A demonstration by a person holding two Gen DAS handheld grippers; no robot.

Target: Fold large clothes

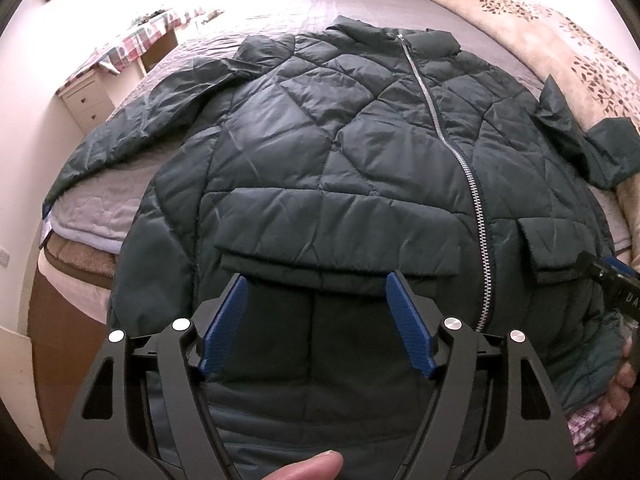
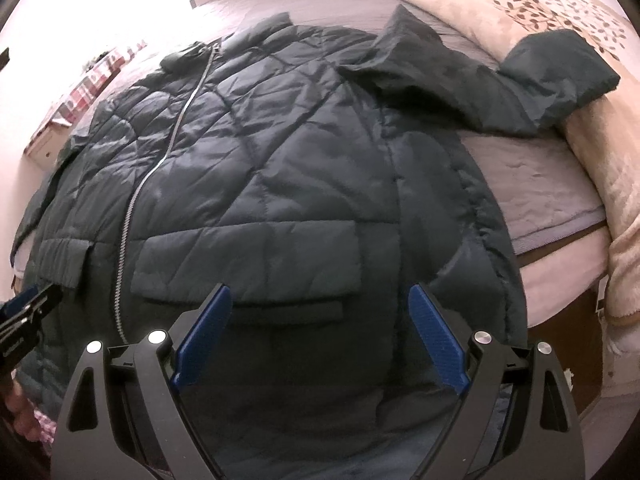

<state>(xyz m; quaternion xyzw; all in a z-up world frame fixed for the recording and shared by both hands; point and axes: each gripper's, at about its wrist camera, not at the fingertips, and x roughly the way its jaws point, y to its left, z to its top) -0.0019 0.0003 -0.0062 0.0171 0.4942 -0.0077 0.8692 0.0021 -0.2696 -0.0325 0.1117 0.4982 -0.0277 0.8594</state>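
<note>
A dark green quilted jacket (image 1: 320, 128) lies face up on the bed, zipped, collar at the far end, both sleeves spread outward. It fills the right wrist view (image 2: 280, 168) too. My left gripper (image 1: 316, 284) is open and empty, above the jacket's lower part near the left pocket flap (image 1: 336, 228). My right gripper (image 2: 320, 294) is open and empty, above the lower part near the right pocket flap (image 2: 248, 264). The right gripper's tip shows at the right edge of the left wrist view (image 1: 608, 276). The hem hangs over the bed's near edge.
The bed has a lilac quilted cover (image 1: 320, 4). A beige leaf-print blanket (image 2: 560, 12) lies along the right side, under the right cuff (image 2: 560, 64). A white drawer unit with a checked cloth (image 1: 88, 96) stands at the far left.
</note>
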